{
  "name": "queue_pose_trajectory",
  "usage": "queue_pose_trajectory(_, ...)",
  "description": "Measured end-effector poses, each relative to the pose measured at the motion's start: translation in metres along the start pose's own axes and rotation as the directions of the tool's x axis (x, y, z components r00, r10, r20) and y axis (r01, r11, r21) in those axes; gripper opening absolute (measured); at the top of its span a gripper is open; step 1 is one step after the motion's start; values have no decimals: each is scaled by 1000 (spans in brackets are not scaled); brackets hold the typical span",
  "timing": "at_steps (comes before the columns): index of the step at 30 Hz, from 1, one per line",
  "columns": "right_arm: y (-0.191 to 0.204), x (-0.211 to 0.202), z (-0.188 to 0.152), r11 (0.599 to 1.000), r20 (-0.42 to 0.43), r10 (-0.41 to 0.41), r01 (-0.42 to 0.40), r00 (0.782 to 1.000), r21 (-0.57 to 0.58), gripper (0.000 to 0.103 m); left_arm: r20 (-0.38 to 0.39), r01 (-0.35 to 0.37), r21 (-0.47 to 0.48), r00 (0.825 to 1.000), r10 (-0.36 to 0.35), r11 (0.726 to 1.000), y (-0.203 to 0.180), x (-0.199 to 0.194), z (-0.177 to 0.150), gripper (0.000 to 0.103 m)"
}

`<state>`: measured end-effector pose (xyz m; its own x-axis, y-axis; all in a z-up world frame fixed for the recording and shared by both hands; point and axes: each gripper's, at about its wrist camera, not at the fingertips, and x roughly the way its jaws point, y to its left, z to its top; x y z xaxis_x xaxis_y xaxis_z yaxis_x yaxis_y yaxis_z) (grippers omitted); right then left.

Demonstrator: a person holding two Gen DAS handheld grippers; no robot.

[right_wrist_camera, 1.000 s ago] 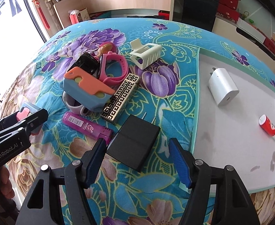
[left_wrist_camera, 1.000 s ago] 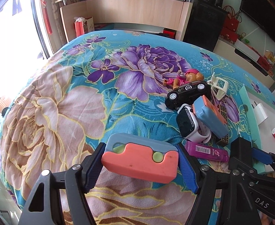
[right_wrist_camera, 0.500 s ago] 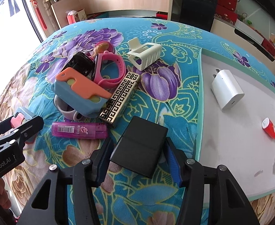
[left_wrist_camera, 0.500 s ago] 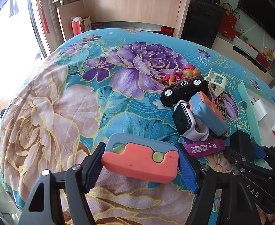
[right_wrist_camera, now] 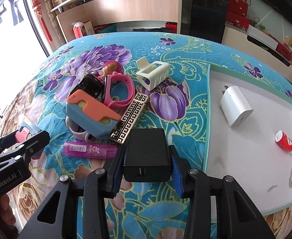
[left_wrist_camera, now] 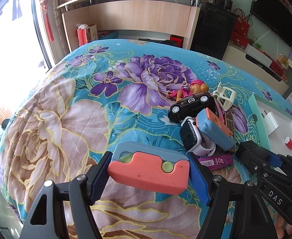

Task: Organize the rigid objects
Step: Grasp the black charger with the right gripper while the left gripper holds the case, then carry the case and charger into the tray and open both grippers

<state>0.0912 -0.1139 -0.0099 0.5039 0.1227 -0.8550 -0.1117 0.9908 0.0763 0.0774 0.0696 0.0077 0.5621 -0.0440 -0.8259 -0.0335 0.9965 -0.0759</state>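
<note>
My left gripper (left_wrist_camera: 150, 165) is shut on an orange and blue-grey block (left_wrist_camera: 146, 177), held above the flowered bedspread. My right gripper (right_wrist_camera: 147, 155) has its jaws closing, and the blue pads (right_wrist_camera: 117, 159) press both sides of a black charger box (right_wrist_camera: 147, 147) that lies on the cloth. A pile sits just beyond: a second orange-blue block (right_wrist_camera: 92, 111), pink watch (right_wrist_camera: 120, 91), gold-patterned lighter (right_wrist_camera: 130, 117), purple lighter (right_wrist_camera: 89, 149), white claw clip (right_wrist_camera: 153, 73), black toy car (left_wrist_camera: 191, 105), white smartwatch (left_wrist_camera: 191, 139).
A white tray with a teal rim (right_wrist_camera: 206, 119) lies to the right, holding a white plug adapter (right_wrist_camera: 235, 105) and a small red container (right_wrist_camera: 284, 138). A toy figure (left_wrist_camera: 193, 88) lies behind the car. A wooden desk, shelves and a black cabinet stand beyond the bed.
The right jaws have narrowed from wide open onto the black box, which has turned square between the fingers. The left gripper still holds its block in the same place.
</note>
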Motion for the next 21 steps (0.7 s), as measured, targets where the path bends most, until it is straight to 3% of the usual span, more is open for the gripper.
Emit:
queue_pose_trajectory(11, -3, -48, 13, 999, 134, 33, -33, 990, -5, 43, 61, 3, 46, 998, -6, 999, -17, -22, 9, 76)
queue_pose_trajectory(21, -54, -67, 14, 995, 166, -42, 27, 985, 94, 43, 83, 32, 174, 995, -47, 984, -70, -43, 25, 76)
